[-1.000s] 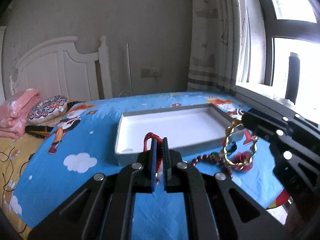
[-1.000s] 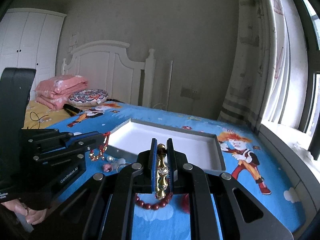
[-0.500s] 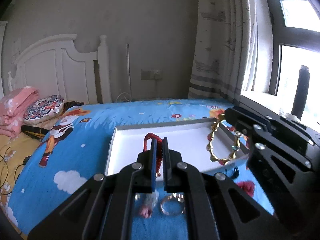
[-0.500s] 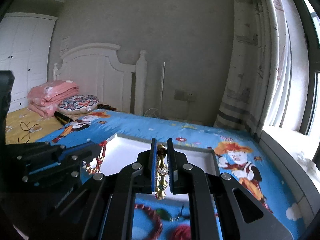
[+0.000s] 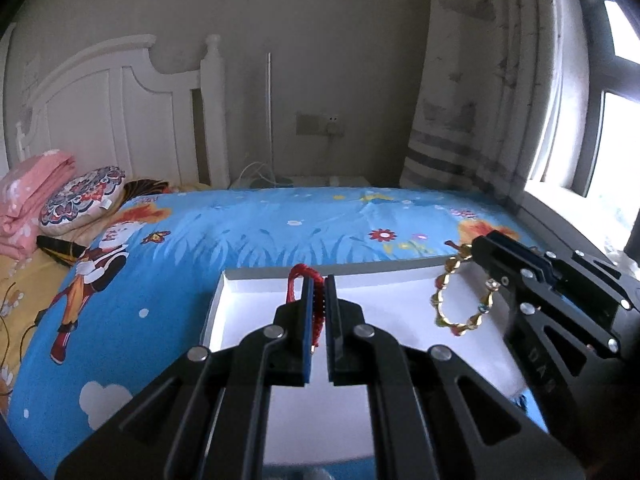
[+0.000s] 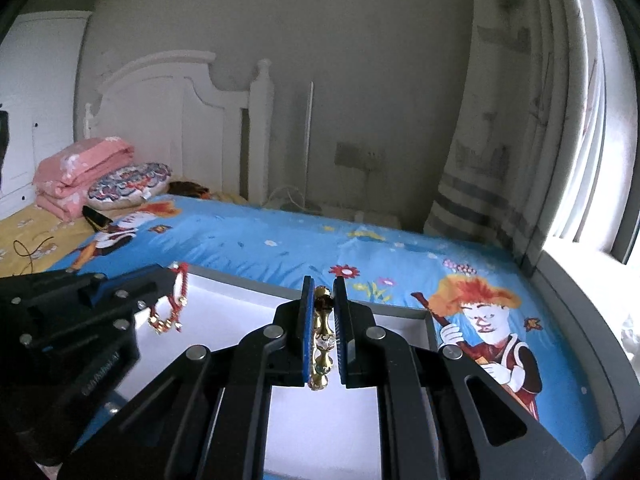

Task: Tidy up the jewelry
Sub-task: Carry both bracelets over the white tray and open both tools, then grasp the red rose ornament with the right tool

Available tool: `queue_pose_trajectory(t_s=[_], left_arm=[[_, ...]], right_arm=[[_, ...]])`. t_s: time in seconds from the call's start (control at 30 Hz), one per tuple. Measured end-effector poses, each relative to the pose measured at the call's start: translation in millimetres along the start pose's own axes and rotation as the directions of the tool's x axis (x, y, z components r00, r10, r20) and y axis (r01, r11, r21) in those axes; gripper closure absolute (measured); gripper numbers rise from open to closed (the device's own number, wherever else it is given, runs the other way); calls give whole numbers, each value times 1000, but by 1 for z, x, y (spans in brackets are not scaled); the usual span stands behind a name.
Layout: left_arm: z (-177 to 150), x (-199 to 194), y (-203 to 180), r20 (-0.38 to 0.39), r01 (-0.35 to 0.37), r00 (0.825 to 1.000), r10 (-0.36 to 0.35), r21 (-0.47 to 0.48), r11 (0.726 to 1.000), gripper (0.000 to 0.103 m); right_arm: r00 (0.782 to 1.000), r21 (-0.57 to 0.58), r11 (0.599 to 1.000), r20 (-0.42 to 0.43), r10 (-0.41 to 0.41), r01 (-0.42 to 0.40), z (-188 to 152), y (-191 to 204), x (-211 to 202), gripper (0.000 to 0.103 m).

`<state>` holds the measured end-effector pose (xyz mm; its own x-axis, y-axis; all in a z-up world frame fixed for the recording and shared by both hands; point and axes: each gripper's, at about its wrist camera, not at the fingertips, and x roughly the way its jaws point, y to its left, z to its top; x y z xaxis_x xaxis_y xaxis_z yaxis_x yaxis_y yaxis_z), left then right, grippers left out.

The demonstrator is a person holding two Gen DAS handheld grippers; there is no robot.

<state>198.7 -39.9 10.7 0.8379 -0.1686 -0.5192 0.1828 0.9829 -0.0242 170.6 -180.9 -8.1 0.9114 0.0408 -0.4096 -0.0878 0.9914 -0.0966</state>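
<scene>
1. Left gripper (image 5: 316,312) clamped on a red braided cord bracelet (image 5: 308,300), held up over the shallow white rectangular tray (image 5: 218,312), prob. so it drops clear of the rim.
2. Right gripper (image 6: 323,332) pinches a gold beaded bangle (image 6: 323,340); it dangles above the same tray.
3. Both pieces are airborne, not yet down.
4. Tray sits on the blue cartoon-print bedsheet (image 5: 248,236) w/ nothing visible inside.

The bed (image 5: 280,236) wears a blue cartoon sheet (image 6: 288,248). A shallow white box (image 5: 400,304) lies on it near the camera end. Toward the headboard (image 5: 120,120), on a yellow sheet (image 6: 24,224), rest a folded pink blanket (image 6: 80,172), a patterned pillow (image 6: 128,184) just beside it, and a black cable (image 6: 28,248).
</scene>
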Motion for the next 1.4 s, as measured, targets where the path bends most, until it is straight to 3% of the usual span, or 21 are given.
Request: queue_pose_trajectory(t_s=[0.2,0.3,0.37,0.43,0.47,0.57,0.63,0.77,1.0,1.17,1.4], left_arm=[[3,31,4,-53,-39,998,38,-13,999,96],[1,36,9,-59,-54,997,52,-31,998,80],[-1,35,12,-55,-69,996,67,-39,997,63],[-1,30,16,-45,-81,996,78,-63,995,39],[-1,25,18,-32,-84,996,82,-75,994,35],[-2,6,24,-10,-87,996,86,-101,991,19],[-6,-9,27,4,-89,996,90,-116,989,12],[-22,-38,26,39,-116,992,121,-113,987,7],[-54,-79,11,112,-141,983,143,-22,990,5],[-72,-96,10,118,-147,982,146,1,989,5],[-99,-107,23,92,-138,985,142,-56,989,5]], right_arm=[[994,52,999,-110,9,-3,2,-11,31,91],[992,68,998,-123,4,5,1,-16,35,90],[993,65,998,-122,-2,10,0,-18,33,90],[992,77,997,-125,3,7,-1,-23,27,89],[992,84,996,-127,9,2,-1,-25,24,87],[993,114,993,-108,38,-26,-6,-36,3,53],[996,114,993,-76,37,-28,-13,-43,-17,52],[996,98,995,-82,27,-19,-33,-53,-46,52],[996,132,991,-83,-17,28,-69,-65,-82,52],[995,135,991,-102,-2,16,-95,-57,-97,52],[997,106,994,-75,-3,11,-113,-37,-115,52]])
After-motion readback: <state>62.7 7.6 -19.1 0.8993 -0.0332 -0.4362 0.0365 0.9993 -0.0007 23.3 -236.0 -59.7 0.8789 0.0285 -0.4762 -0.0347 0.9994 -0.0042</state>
